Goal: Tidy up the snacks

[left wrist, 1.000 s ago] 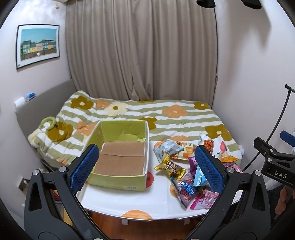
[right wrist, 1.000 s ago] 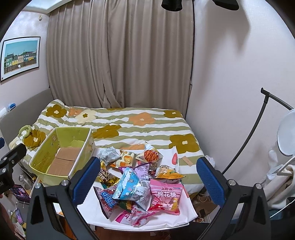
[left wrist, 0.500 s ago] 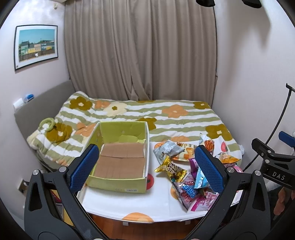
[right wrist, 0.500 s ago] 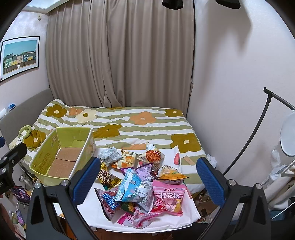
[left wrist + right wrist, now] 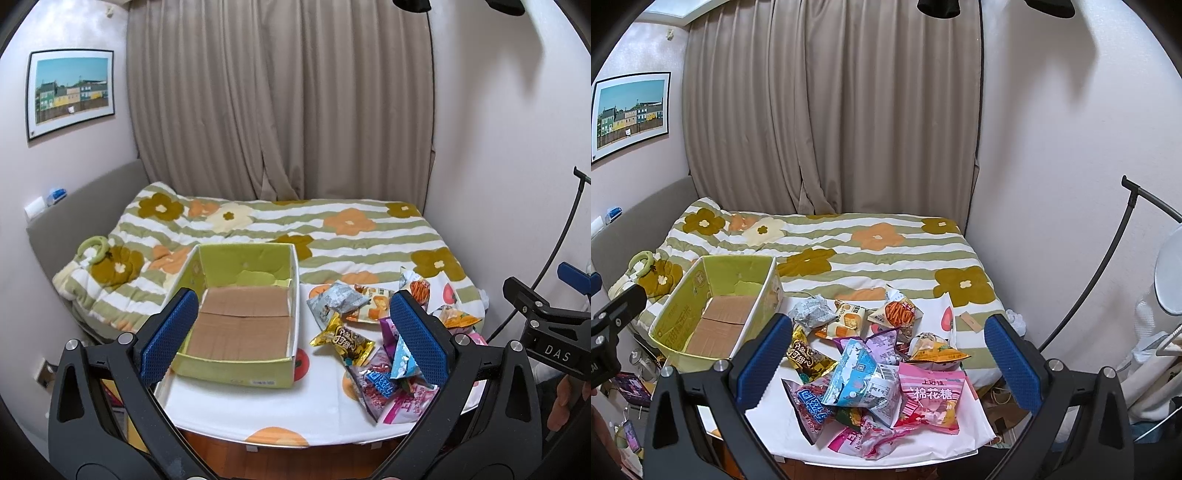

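Beige curtains (image 5: 280, 99), floral striped bed (image 5: 332, 236), framed picture (image 5: 72, 92), pale walls (image 5: 1052, 140)

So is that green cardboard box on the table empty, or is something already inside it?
Empty: the green cardboard box shows only its bare brown bottom flaps.

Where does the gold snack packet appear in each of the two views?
Left wrist view: the gold packet lies right of centre, just right of the green box.
Right wrist view: the gold packet lies left of centre, partly behind the gripper's left finger.
Shared landmark: the green box.
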The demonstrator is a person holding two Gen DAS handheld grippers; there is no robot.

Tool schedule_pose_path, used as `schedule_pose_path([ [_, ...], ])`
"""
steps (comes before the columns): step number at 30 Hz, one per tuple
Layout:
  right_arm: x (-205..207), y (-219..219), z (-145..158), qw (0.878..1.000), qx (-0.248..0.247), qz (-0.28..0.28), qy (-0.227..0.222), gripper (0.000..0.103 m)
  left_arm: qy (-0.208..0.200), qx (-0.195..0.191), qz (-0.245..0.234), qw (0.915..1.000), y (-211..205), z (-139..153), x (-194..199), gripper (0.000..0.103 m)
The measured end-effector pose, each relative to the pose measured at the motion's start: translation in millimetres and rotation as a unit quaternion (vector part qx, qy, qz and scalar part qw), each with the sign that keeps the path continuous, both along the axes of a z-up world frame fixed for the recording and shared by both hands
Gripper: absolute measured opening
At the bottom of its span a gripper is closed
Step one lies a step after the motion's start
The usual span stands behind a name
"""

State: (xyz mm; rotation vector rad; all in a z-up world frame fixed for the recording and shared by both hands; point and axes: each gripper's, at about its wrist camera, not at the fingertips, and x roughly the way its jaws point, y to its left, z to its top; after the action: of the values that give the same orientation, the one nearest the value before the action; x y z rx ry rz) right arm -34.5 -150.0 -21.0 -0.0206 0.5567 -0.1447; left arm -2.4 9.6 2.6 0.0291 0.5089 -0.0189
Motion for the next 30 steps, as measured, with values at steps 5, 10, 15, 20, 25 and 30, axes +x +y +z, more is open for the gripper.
schedule_pose_path([
  [5,0.2,0.1,0.3,1.0,0.0,-0.001,-0.001,0.103,0.0,0.001,0.0,1.0,-0.5,-0.2,0.9,0.103],
  [10,0.6,0.1,0.9,1.0,0.0,0.0,0.001,0.103,0.0,0.0,0.0,1.0,-0.4,-0.1,0.5,0.103],
  [15,3.1,0.7,0.7,1.0,0.0,0.0,0.001,0.103,0.0,0.0,-0.001,1.0,-0.8,-0.4,1.3,0.103],
  [20,3.0,0.4,0.7,1.0,0.0,0.0,0.001,0.103,0.001,-0.001,-0.001,1.0,-1.2,-1.9,2.1,0.103],
  [25,4.7,0.0,-2.2,1.0,0.004,0.001,0.001,0.103,0.012,-0.011,-0.008,0.9998,0.0,-9.7,8.6,0.103],
  [30,2.7,-7.4,-18.4,1.0,0.019,-0.006,0.007,0.103,0.055,-0.027,-0.053,0.9967,-2.0,-32.6,25.8,0.103],
])
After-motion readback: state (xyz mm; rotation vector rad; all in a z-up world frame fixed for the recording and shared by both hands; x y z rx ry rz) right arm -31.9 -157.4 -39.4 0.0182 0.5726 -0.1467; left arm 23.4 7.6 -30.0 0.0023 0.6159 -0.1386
